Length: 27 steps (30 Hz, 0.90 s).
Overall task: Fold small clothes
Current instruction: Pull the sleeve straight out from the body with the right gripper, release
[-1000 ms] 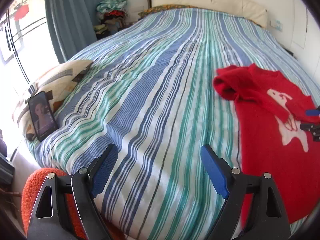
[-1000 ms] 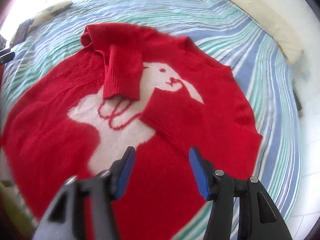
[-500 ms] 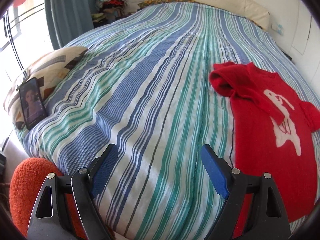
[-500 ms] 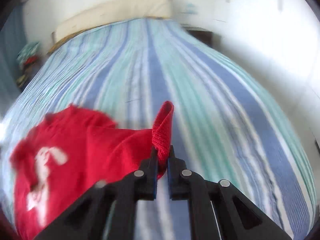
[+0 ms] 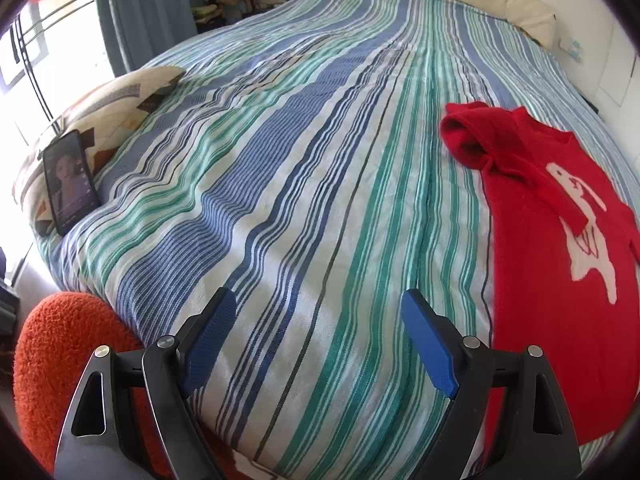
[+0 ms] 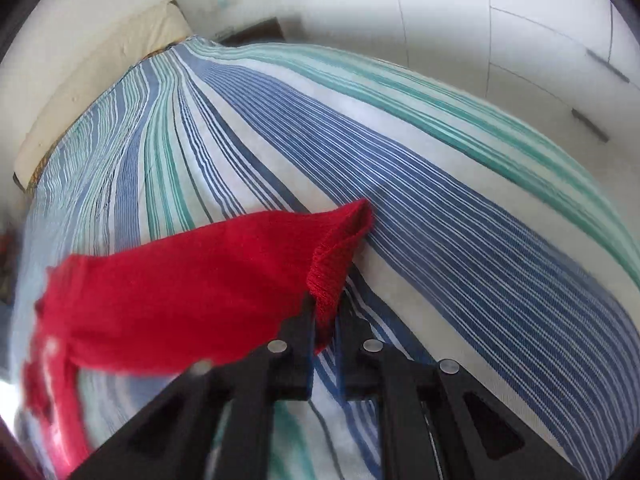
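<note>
Sweater: a red sweater (image 5: 552, 280) with a white animal figure is lying on the striped bedspread (image 5: 300, 200), toward the right side of the bed in the left wrist view.
Sleeve in hand: one sleeve (image 6: 192, 292) is stretching away from the body, its ribbed cuff (image 6: 332, 280) sitting between the jaws of the right gripper (image 6: 325, 320).
Right gripper: its jaws are pressing together on the cuff, with red knit sticking out past the tips.
Left gripper: the left gripper (image 5: 320, 344) is hanging over bare bedspread with its blue pads (image 5: 208, 340) standing wide apart and nothing between them.
Other sleeve: it is lying folded across the chest, over the white figure.
Long axis: the held sleeve is running from the cuff at the jaws back leftward in the right wrist view to the blurred body.
Key relation: the sweater is lying off to the left gripper's right, near but not touching; the right hand is the one already on the garment.
Likely next: judging by the task, the held sleeve is probably going to be laid across the body.
</note>
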Tool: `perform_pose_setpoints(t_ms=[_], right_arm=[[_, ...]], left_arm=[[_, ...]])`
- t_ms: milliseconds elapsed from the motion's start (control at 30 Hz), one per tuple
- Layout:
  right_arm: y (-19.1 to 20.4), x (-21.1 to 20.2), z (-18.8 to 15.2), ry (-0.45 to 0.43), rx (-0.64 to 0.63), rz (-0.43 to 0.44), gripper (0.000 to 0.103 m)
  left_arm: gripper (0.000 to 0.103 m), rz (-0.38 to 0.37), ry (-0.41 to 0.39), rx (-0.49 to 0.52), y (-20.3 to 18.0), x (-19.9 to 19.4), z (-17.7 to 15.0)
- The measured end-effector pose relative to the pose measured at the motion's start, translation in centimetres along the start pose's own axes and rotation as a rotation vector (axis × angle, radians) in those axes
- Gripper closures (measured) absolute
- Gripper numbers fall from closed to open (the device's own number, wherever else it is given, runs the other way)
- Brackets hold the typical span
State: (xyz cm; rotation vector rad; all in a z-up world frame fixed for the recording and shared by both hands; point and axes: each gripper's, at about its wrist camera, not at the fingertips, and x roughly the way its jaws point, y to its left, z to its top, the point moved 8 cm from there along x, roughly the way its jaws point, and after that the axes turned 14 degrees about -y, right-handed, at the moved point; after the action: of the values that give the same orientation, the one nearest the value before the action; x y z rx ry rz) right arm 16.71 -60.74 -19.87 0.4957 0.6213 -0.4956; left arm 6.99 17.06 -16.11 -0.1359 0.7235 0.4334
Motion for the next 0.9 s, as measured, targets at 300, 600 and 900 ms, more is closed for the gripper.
perform_pose_setpoints(t_ms=[300,600,900], right_arm=[[-1.9,-0.7,0.3,0.01,0.071,0.008,0.084],[-4.9,-8.5,1.6,-0.027,0.059,-0.108,0.039],[3.1,-18.2,-3.3,-0.09,-0.302,0.066,0.033]], left_arm=[[0.017,0.008,0.025,0.054,-0.3,-0.1,-0.2],[0.016,-0.121,-0.179,0.405,-9.9,-5.2,5.3],[0.031,-0.467,-0.05,0.851,-29.5,1.4,4.2]])
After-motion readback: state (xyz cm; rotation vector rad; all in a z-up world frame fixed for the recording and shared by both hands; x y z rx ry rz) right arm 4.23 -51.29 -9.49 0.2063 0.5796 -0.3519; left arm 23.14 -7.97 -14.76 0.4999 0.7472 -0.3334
